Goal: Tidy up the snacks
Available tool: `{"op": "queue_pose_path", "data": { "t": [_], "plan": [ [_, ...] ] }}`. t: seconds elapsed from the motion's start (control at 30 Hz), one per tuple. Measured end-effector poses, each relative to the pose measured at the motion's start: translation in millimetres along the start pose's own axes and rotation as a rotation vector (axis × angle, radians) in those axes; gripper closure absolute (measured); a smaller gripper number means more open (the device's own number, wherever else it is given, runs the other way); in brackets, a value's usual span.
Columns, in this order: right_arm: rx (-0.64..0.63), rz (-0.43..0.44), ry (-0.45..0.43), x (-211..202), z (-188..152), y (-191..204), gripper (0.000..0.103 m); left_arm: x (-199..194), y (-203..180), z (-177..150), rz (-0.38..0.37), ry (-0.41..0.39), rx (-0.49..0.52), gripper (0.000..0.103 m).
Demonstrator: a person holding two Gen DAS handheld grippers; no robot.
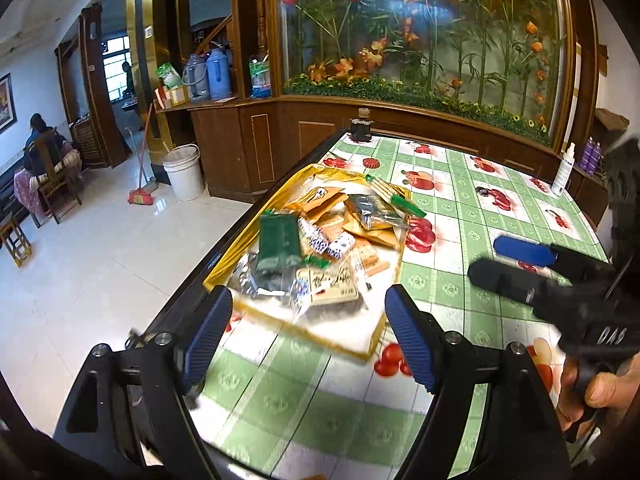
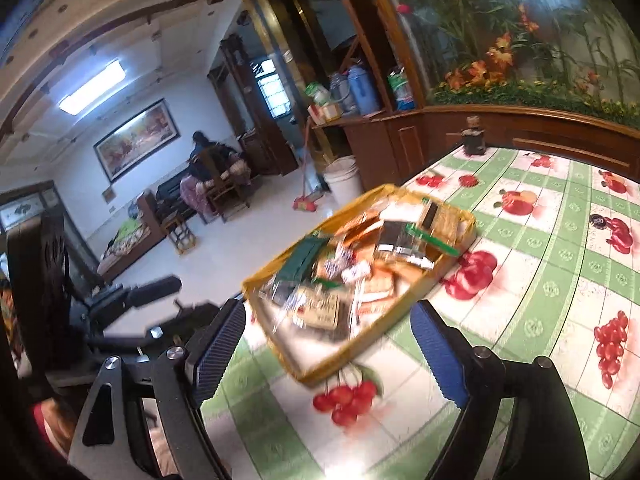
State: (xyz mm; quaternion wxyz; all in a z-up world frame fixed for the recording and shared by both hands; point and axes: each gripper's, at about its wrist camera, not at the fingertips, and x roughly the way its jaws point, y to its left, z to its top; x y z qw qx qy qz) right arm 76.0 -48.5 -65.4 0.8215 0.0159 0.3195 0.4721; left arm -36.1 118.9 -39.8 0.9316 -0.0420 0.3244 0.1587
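Note:
A yellow-rimmed tray [image 1: 240, 240] [image 2: 360, 344] lies on the fruit-print tablecloth near the table's left edge. It holds several snack packets: a dark green one [image 1: 278, 240] [image 2: 304, 258], a beige one with writing [image 1: 332, 286] [image 2: 324, 308], and orange ones [image 1: 320, 198]. My left gripper [image 1: 308, 332] [image 2: 176, 300] stands open just short of the tray's near end, with nothing between its fingers. To the tray's right, my right gripper [image 2: 328, 344] [image 1: 484, 258] hangs open and empty over the cloth, held by a hand [image 1: 600, 392].
A small black jar [image 1: 361, 128] [image 2: 473, 140] stands at the table's far edge and a white spray bottle [image 1: 564, 172] at the far right. The table's dark left edge [image 1: 192, 280] drops to a tiled floor with a white bucket [image 1: 184, 172]. A person [image 1: 40, 148] sits far off.

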Motion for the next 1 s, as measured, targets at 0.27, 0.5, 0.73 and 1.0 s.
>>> {"op": "queue_pose_path", "data": {
  "t": [0.27,0.5,0.73,1.0],
  "plan": [
    [-0.132,0.016,0.088,1,-25,18,0.017,-25,-8,-18,-0.003,-0.009,0.048,0.022],
    [-0.178,0.025,0.077,-7,-28,28,0.017,-43,-14,-23,-0.029,-0.037,0.084,0.022],
    [-0.201,0.019,0.075,-11,-27,33,0.017,-54,-15,-22,-0.028,-0.071,0.076,0.022],
    [-0.218,0.024,0.087,-9,-24,38,0.017,-55,-6,-20,-0.014,-0.075,0.040,0.022]
  ]
}}
